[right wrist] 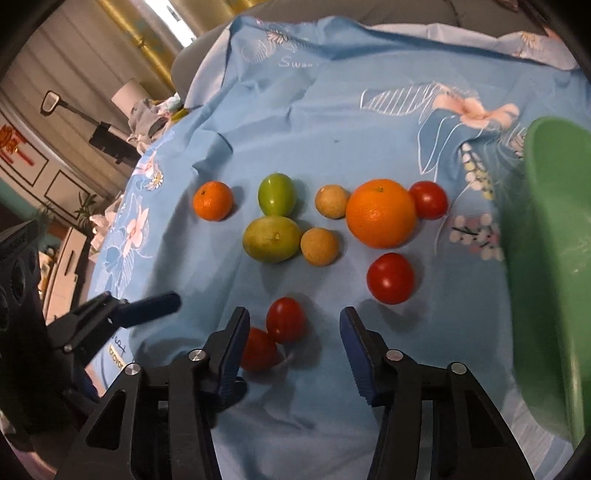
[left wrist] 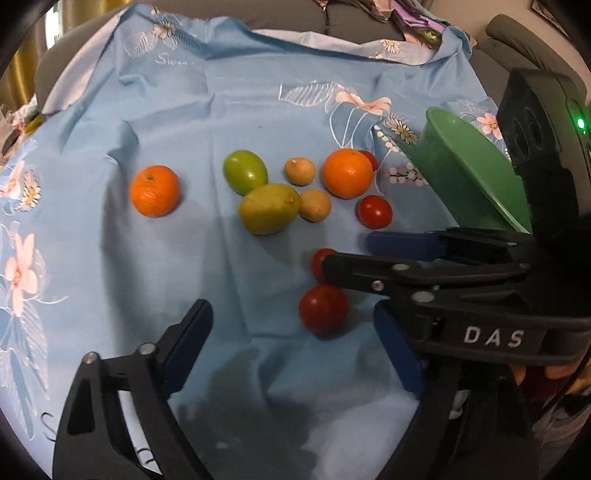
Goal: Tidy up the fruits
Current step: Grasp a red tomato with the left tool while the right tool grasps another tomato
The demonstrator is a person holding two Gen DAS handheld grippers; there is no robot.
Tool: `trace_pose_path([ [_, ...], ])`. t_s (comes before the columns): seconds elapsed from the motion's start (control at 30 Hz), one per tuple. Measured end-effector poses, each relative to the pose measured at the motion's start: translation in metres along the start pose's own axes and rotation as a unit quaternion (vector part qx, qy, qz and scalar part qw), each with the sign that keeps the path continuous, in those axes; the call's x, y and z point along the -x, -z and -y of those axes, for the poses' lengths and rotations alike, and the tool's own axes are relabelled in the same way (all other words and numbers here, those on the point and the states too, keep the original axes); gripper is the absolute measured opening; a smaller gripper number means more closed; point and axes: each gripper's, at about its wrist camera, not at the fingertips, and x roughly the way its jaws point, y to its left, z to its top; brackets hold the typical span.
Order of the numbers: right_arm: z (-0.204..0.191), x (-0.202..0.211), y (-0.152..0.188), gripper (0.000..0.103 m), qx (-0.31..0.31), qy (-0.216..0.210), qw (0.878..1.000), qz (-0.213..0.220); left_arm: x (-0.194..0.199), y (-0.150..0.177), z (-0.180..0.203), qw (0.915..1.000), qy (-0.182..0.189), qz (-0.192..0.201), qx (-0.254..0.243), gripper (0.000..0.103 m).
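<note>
Fruits lie on a light blue flowered cloth (left wrist: 207,110). In the right wrist view I see a small orange (right wrist: 213,200), a big orange (right wrist: 381,213), two green fruits (right wrist: 277,194) (right wrist: 271,239), two tan round fruits (right wrist: 331,201) (right wrist: 320,246) and several red tomatoes, one (right wrist: 285,319) just ahead of my open right gripper (right wrist: 293,325). My left gripper (left wrist: 291,321) is open and empty above the cloth, a tomato (left wrist: 324,309) between its fingers. The right gripper (left wrist: 349,254) crosses the left wrist view from the right. The left gripper's finger (right wrist: 155,304) shows at the right view's left.
A green plastic bowl (right wrist: 550,258) stands tilted at the right edge; it also shows in the left wrist view (left wrist: 465,173). Grey sofa cushions (left wrist: 295,18) lie behind the cloth. Room furniture (right wrist: 74,129) is at far left.
</note>
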Motion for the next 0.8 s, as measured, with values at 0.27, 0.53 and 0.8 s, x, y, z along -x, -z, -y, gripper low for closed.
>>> trace_pose_path([
  [0.27, 0.002, -0.014, -0.003, 0.04, -0.001, -0.007, 1.0, -0.024, -0.019, 0.0, 0.007, 0.9998, 0.006, -0.017, -0.002, 0.053],
  [0.53, 0.007, -0.015, -0.003, 0.026, -0.002, -0.02, 1.0, -0.015, -0.02, 0.002, 0.011, 0.9994, 0.023, -0.009, -0.024, 0.04],
  [0.8, 0.025, -0.001, 0.004, 0.026, -0.05, -0.052, 0.997, 0.009, -0.011, 0.006, 0.01, 0.9987, 0.04, 0.006, -0.029, 0.031],
])
